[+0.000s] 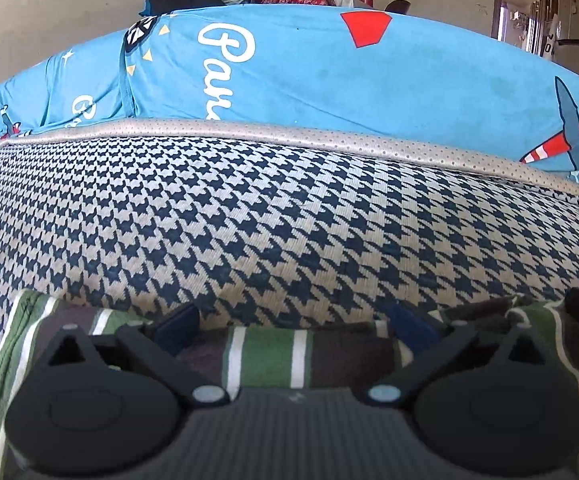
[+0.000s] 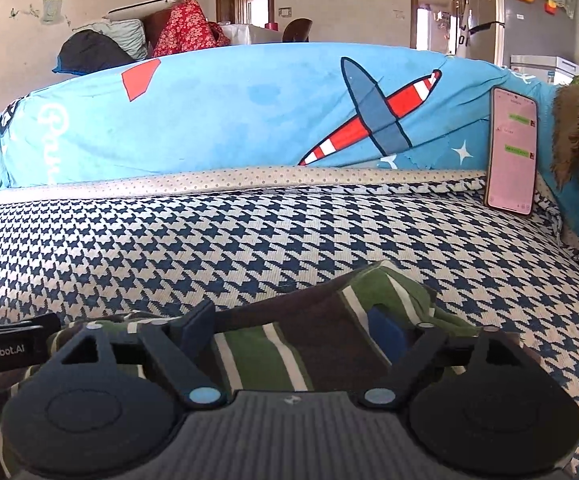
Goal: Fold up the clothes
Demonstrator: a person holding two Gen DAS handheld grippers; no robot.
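1. Now, my left gripper (image 1: 293, 328) stands wide, pads clear of the green, brown and white striped garment (image 1: 269, 356) lying under it on the navy-and-cream houndstooth cushion (image 1: 249, 208).
2. My right gripper (image 2: 293, 330) is likewise spread, nothing pinched; the cloth's far corner is bunched.
3. Judgement: one fold laid and let go; squaring and further folds remain.

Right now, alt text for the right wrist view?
Open right gripper over a striped garment lying on a houndstooth cover. Behind, a blue plane-print cushion with a lit phone propped against it.
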